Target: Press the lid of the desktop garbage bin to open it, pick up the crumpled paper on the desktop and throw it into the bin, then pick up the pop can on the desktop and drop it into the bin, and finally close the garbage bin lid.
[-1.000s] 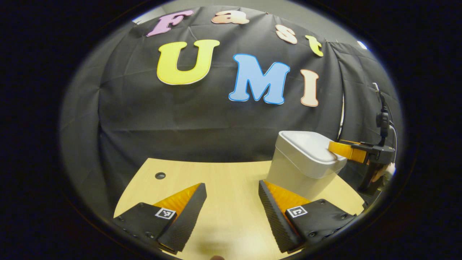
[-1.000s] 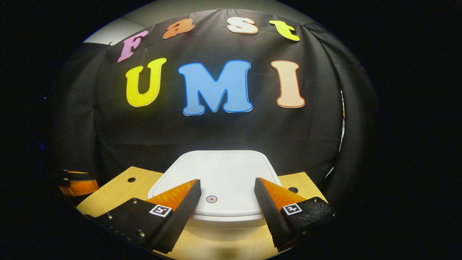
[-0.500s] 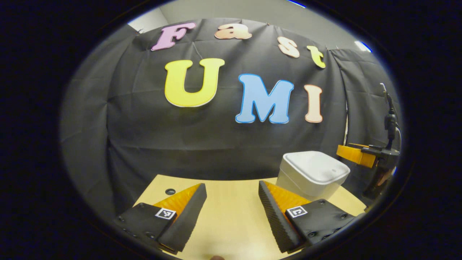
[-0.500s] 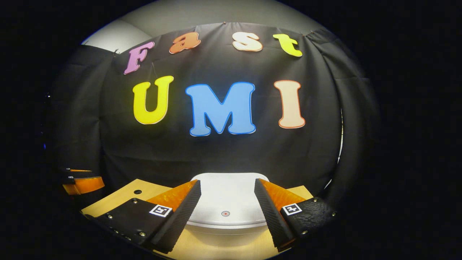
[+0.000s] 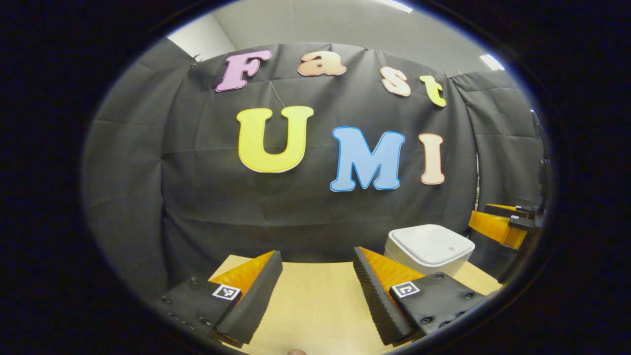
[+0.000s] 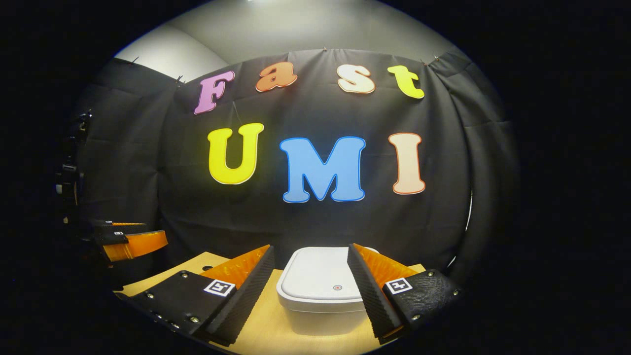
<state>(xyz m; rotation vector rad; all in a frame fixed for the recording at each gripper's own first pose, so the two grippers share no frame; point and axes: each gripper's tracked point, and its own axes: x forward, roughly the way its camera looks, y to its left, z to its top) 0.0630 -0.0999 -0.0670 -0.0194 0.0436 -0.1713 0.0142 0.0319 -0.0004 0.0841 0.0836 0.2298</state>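
Fingers (image 5: 367,286) of the left gripper (image 5: 315,291) spread wide with nothing between them, held above the bare wooden surface (image 5: 310,315) and well apart from the bin (image 5: 428,250), which stands off to the right near the cloth wall. Fingers (image 6: 365,291) of the right gripper (image 6: 310,291) likewise spread and empty, pointed straight at the bin with its white lid (image 6: 323,278) framed in the gap between them, clear of it and not touching. Lid down flat and shut, small round press mark (image 6: 337,287) near the front edge facing the right gripper. No crumpled paper or pop can on the visible stretch of surface. Judged from the shut lid and absent rubbish: either all done and both grippers held clear, or lined up for the opening press; cannot tell which. Left gripper kept aside, probably to leave room at the bin.
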